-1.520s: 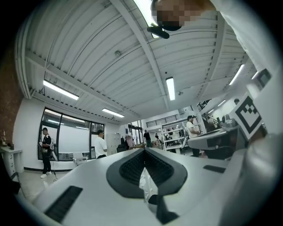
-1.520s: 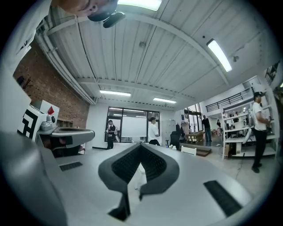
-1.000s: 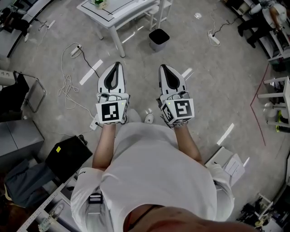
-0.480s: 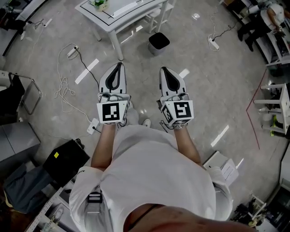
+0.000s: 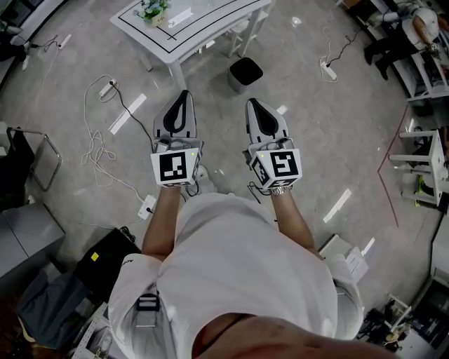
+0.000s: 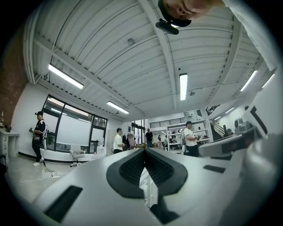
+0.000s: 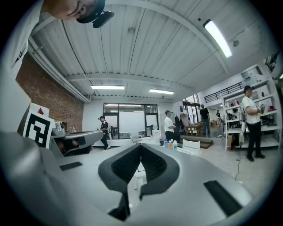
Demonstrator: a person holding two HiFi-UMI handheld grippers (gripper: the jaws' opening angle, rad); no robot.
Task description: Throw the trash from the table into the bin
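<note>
The trash is up at the top of the head view: a pale greenish clump (image 5: 151, 8) on the far-left end of the white counter (image 5: 203, 24). It's too small to say what it is. The black bin (image 5: 245, 72) stands on the floor just beside the counter's near leg, mouth open, a short carry from the tabletop.

Neither gripper is anywhere near either one yet. The left gripper (image 5: 184, 94) and right gripper (image 5: 250, 104) are held out side by side ahead of the person's chest, both aimed roughly level toward the counter. That reads as an approach carry, with no reach begun. Both sets of jaws are closed, pads meeting tip to tip with nothing between them, which suits empty hands crossing open floor. They'll need to part before any pickup. Watch the floor too: cables and a power strip (image 5: 106, 88) trail off to the left of the path.

The head view gives the layout from above, counter, bin and floor, but no detail on the tabletop. The right gripper view looks level instead and picks out a few small bottles (image 7: 170, 143) on the counter, plus people and a shelving unit (image 7: 269, 114) across the room. The left gripper view confirms its shut jaws against windows and ceiling lights. Neither gripper view shows the bin.
</note>
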